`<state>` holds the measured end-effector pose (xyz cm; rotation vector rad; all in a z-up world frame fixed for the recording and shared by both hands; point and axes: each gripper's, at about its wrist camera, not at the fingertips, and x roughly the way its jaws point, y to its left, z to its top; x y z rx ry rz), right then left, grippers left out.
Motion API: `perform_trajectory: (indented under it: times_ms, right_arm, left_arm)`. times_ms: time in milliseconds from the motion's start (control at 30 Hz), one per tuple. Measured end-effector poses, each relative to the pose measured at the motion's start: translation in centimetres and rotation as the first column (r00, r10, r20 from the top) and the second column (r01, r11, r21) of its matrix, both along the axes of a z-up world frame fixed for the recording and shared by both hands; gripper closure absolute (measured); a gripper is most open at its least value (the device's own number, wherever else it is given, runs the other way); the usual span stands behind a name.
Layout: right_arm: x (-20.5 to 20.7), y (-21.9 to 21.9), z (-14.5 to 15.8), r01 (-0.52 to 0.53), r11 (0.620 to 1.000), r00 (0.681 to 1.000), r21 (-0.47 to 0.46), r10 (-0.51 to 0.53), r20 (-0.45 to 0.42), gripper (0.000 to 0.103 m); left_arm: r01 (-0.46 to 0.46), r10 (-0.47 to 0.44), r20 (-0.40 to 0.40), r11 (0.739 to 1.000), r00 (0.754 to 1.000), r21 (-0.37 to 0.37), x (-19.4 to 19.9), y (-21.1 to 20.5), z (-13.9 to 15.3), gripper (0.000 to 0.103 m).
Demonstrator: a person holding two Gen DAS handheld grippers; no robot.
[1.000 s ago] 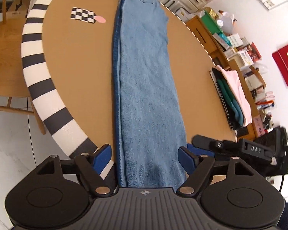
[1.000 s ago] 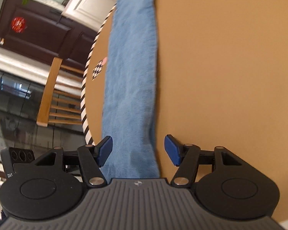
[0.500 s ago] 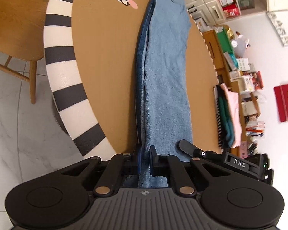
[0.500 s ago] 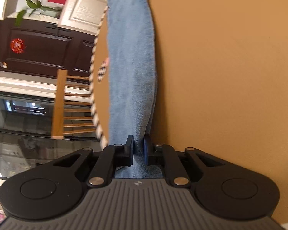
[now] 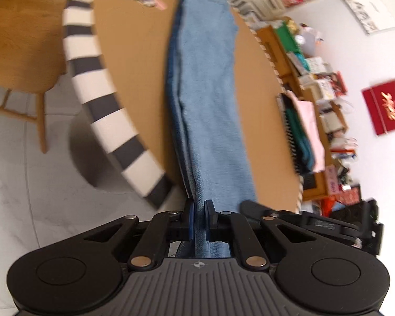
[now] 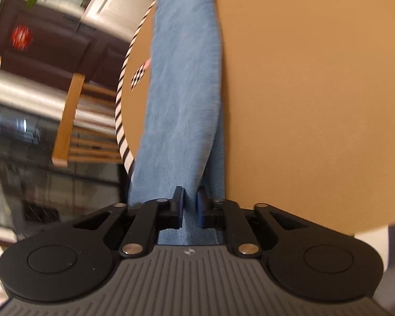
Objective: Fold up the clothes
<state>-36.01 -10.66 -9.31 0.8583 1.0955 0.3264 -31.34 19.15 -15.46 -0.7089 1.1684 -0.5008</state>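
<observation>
Denim, heavy and limp: the long light-blue folded jeans point(image 5: 208, 100) stretch along the round brown table point(image 5: 134, 73). Your left gripper point(image 5: 198, 220) and right gripper point(image 6: 189, 202) each pinch the near hem corners; keep both corners level, or the legs will sag.

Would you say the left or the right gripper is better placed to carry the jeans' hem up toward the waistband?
Neither: left gripper and right gripper each clamp a hem corner of the jeans, so both should likely lift together.
</observation>
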Motion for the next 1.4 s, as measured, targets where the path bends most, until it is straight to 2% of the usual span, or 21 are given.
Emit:
perform_trajectory:
  times_ms: [33, 133, 200, 300, 400, 433, 467, 600, 700, 867, 967, 1067, 1133, 1167, 1200, 1300, 1333, 1367, 1400]
  right_arm:
    - [-0.1, -0.3, 0.0, 0.027, 1.000, 1.000, -0.010, -0.028, -0.005, 0.082]
    - [-0.1, -1.2, 0.1, 0.084, 0.996, 0.996, -0.042, -0.084, -0.007, 0.052]
    - [0.5, -1.5, -0.1, 0.089, 0.995, 0.996, -0.037, -0.090, -0.017, 0.055]
    - [1.3, -0.8, -0.1, 0.049, 0.997, 0.999, -0.055, -0.050, -0.022, 0.056]
    - [2.1, 1.3, -0.2, -0.044, 0.998, 0.999, -0.042, 0.044, -0.011, 0.058]
    - [2.3, 1.9, -0.2, -0.066, 0.995, 0.998, -0.070, 0.066, -0.002, 0.073]
    - [2.6, 2.3, -0.4, -0.077, 0.992, 0.997, -0.105, 0.076, -0.014, 0.095]
    - [2.4, 0.0, -2.4, 0.037, 0.997, 0.993, 0.075, -0.028, -0.114, 0.094]
    - [2.1, -0.4, -2.0, 0.039, 0.994, 0.994, 0.104, -0.028, -0.103, 0.094]
    - [2.0, -0.3, -0.8, 0.027, 0.990, 0.997, 0.135, -0.018, -0.069, 0.094]
    - [1.7, 0.0, -0.6, 0.029, 0.989, 0.996, 0.145, -0.017, -0.084, 0.094]
    - [0.4, 0.6, -0.6, 0.020, 0.976, 0.996, 0.218, -0.001, -0.088, 0.096]
    - [-0.2, 1.1, 0.1, -0.003, 0.978, 0.998, 0.210, 0.015, -0.056, 0.096]
    - [-0.2, 1.2, 0.5, -0.023, 0.984, 0.999, 0.175, 0.028, -0.031, 0.096]
    - [-0.1, 1.3, 0.3, -0.015, 0.992, 0.999, 0.128, 0.020, -0.039, 0.096]
    - [0.1, 1.0, -1.2, 0.032, 0.992, 0.994, 0.119, -0.019, -0.106, 0.093]
    - [0.0, 1.0, -1.0, 0.026, 0.997, 0.994, 0.067, -0.019, -0.105, 0.086]
    - [-0.2, 1.0, -0.7, 0.019, 1.000, 0.995, 0.012, -0.018, -0.103, 0.072]
    - [-0.4, 0.8, -0.2, 0.017, 1.000, 0.997, -0.017, -0.018, -0.080, 0.066]
  left_arm:
    - [-0.007, 0.007, -0.003, 1.000, 1.000, 0.000, -0.1, 0.1, -0.2, 0.095]
    - [0.005, -0.005, 0.010, 1.000, 1.000, 0.026, -0.3, 0.2, -0.3, 0.094]
    - [0.023, -0.024, 0.019, 0.998, 1.000, 0.055, -0.2, 0.1, -0.2, 0.094]
    - [0.021, -0.022, 0.010, 0.999, 1.000, 0.045, -0.3, 0.4, -0.5, 0.094]
    - [0.020, -0.021, 0.004, 0.999, 1.000, 0.031, 0.0, 0.4, -0.8, 0.092]
    - [0.022, -0.022, 0.005, 0.999, 1.000, 0.029, 0.1, 0.3, -0.8, 0.092]
    - [0.017, -0.017, 0.001, 1.000, 1.000, 0.025, 0.1, 0.3, -0.9, 0.092]
    - [0.003, -0.003, -0.018, 1.000, 1.000, 0.012, 0.2, 0.6, -1.0, 0.092]
    - [-0.001, 0.001, -0.016, 1.000, 1.000, 0.009, 0.3, 0.5, -0.7, 0.094]
    - [-0.010, 0.010, -0.003, 0.998, 1.000, -0.056, 0.2, 0.9, 0.3, 0.095]
    - [-0.013, 0.013, -0.002, 0.996, 1.000, -0.092, -0.5, 1.6, 0.8, 0.095]
    - [-0.013, 0.011, -0.014, 0.987, 1.000, -0.158, -1.4, 2.1, 1.1, 0.095]
    - [-0.008, 0.005, -0.018, 0.981, 1.000, -0.194, -2.0, 2.3, 1.3, 0.094]
    - [-0.004, 0.001, -0.015, 0.983, 1.000, -0.183, -1.9, 2.3, 1.2, 0.094]
    - [0.001, -0.003, -0.013, 0.985, 1.000, -0.170, -1.8, 2.2, 1.2, 0.095]
    - [-0.002, -0.002, -0.032, 0.993, 0.999, -0.122, -1.1, 2.0, 0.1, 0.095]
    - [-0.001, -0.002, -0.027, 0.995, 1.000, -0.104, -1.0, 1.9, -0.1, 0.096]
    - [0.001, -0.002, -0.022, 0.996, 1.000, -0.086, -1.0, 1.8, -0.2, 0.096]
    - [0.002, -0.003, -0.016, 0.998, 1.000, -0.068, -0.9, 1.6, -0.3, 0.096]
